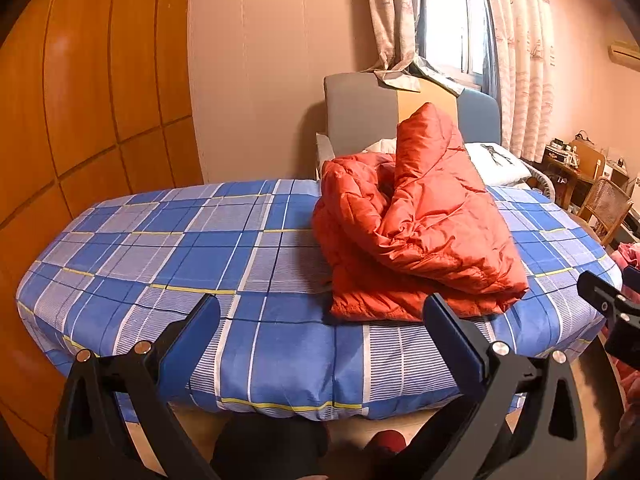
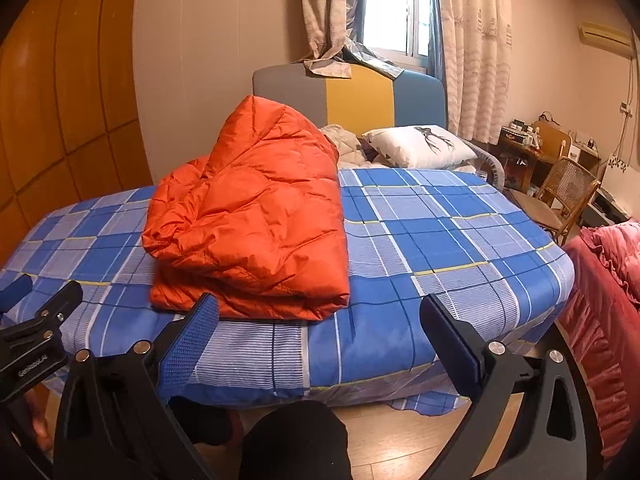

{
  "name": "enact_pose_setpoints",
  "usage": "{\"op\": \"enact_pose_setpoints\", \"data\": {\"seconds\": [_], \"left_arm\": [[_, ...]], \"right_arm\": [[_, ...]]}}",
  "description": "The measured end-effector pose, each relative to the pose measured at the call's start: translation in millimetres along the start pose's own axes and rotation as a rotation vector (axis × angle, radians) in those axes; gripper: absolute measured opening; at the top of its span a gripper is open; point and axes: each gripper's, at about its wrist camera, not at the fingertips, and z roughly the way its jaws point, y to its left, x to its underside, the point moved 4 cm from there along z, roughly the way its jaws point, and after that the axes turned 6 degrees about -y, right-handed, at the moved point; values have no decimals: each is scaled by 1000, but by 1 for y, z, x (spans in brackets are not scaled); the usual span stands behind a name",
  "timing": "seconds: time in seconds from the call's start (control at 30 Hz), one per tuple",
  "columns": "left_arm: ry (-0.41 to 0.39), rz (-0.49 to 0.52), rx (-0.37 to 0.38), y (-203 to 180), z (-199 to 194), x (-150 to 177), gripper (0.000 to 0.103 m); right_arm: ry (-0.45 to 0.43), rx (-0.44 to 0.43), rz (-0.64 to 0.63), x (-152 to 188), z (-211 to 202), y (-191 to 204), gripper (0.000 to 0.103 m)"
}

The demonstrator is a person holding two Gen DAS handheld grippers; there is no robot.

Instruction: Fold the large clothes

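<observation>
- The orange padded jacket point(image 1: 416, 224) lies folded in a bundle on the bed point(image 1: 200, 256), near its near edge.
- The left hand-held gripper point(image 1: 322, 312) is spread wide, empty, apart from it.
- The right hand-held gripper point(image 2: 320, 312) is likewise wide and empty.

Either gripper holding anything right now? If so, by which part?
Nothing held. Left gripper and right gripper are both open, short of the orange jacket, which lies folded on the bed.

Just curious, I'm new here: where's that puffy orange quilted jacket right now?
The puffy orange quilted jacket lies folded on the blue plaid bed sheet, near the foot edge, just beyond both open claws, in both views.
</observation>
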Motion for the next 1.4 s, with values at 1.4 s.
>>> {"op": "enact_pose_setpoints", "data": {"seconds": [1.4], "left_arm": [[-11,-17,33,-2,-11,-2,101]], "right_arm": [[-3,-10,-15,0,0,4,100]]}}
